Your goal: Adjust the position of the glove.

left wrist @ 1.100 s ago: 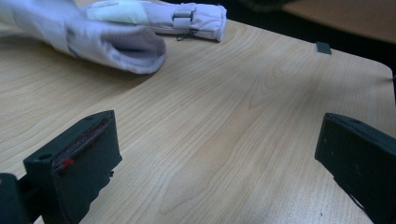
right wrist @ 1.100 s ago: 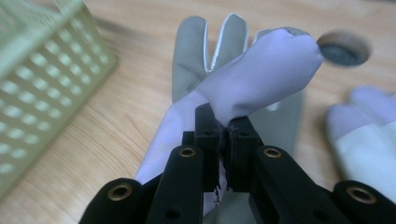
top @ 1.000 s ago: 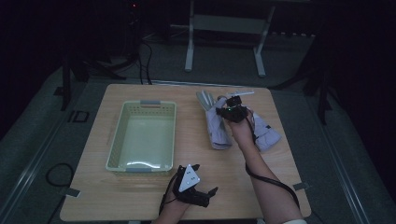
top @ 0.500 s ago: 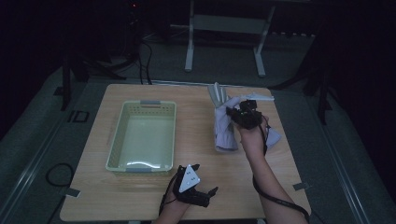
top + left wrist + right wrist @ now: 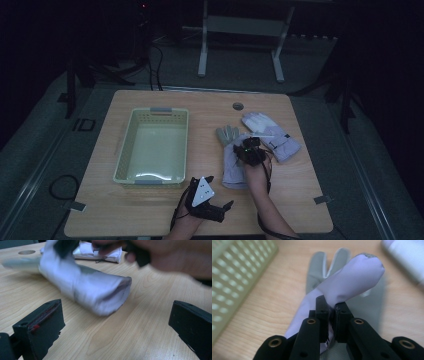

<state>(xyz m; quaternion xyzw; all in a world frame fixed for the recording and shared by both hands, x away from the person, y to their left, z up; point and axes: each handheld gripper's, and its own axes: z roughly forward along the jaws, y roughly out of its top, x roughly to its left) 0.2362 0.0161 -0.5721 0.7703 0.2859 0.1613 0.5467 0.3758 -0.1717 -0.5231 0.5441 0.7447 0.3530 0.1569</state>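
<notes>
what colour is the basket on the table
Pale green, with a perforated wall; the basket shows best in the high view, left of the gloves.

Pale lavender fabric glove (image 5: 85,290) lying on light wooden table (image 5: 130,340), blurred hand (image 5: 175,257) above, second white glove (image 5: 100,252) behind, own black jaws apart.

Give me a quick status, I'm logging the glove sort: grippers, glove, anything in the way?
Right gripper shut on near glove, fabric pinched. Left gripper open, idle at table edge. Second glove lies beside. Basket open, path clear.
</notes>
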